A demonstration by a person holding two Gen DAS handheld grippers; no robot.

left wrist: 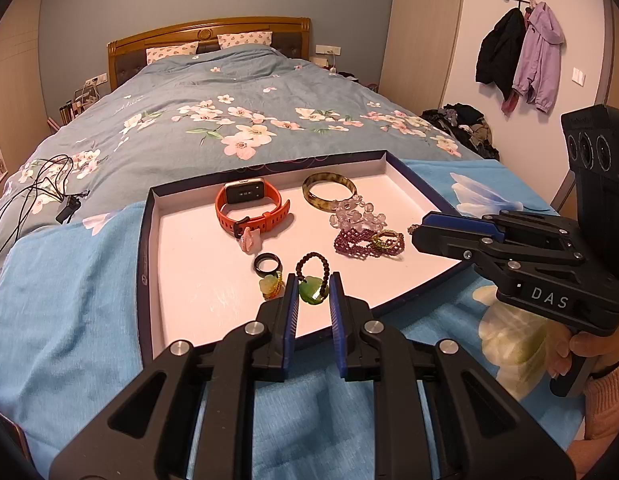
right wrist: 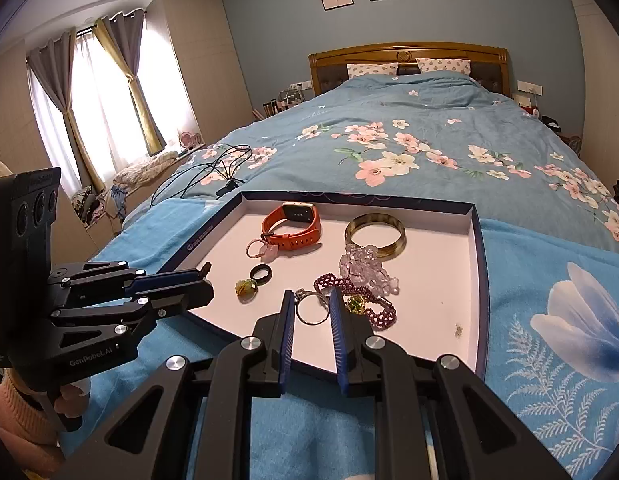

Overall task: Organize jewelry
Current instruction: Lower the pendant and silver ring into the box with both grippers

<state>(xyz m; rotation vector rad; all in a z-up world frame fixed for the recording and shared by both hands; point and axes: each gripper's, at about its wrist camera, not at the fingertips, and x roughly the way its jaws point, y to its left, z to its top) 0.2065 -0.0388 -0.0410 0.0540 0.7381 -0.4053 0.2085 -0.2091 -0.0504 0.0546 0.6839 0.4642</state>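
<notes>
where jewelry sits, white tray (left wrist: 197,288), orange watch (left wrist: 249,208), amber bangle (left wrist: 329,191)

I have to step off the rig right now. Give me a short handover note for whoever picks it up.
Left gripper: shut on the green pendant, low over the tray.
Right gripper: jaws around the silver ring, contact unclear.
In the tray: orange watch, bangle, clear beads, purple bracelet, black ring.
Done: unclear. Left: sorting it all.
</notes>
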